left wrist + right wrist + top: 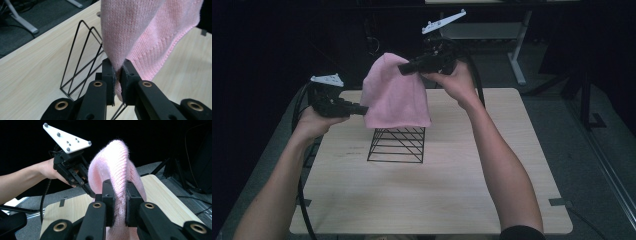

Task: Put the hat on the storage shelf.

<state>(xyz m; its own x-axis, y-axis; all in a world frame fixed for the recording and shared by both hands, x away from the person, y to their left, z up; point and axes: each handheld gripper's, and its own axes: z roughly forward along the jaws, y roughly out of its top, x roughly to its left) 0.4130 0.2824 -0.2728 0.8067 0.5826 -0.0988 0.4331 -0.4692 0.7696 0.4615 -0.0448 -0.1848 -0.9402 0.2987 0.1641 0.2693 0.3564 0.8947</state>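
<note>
A pink knitted cloth (395,95) hangs in the air over a black wire rack (397,145) that stands on the wooden table (432,195). My left gripper (364,108) is shut on the cloth's lower left edge (117,67), its pads pinching the knit. Higher up and further back, my right gripper (404,69) is shut on the cloth's top edge (119,195). The cloth's lower hem drapes over the top of the rack and hides its upper wires. In the right gripper view the left gripper (91,193) shows beyond the cloth, held by a hand.
A white-legged desk (492,30) stands behind the table, and a dark frame (584,90) stands on the floor at the right. Cables trail from both grippers down the table's left side (302,165). Bare tabletop lies in front of the rack.
</note>
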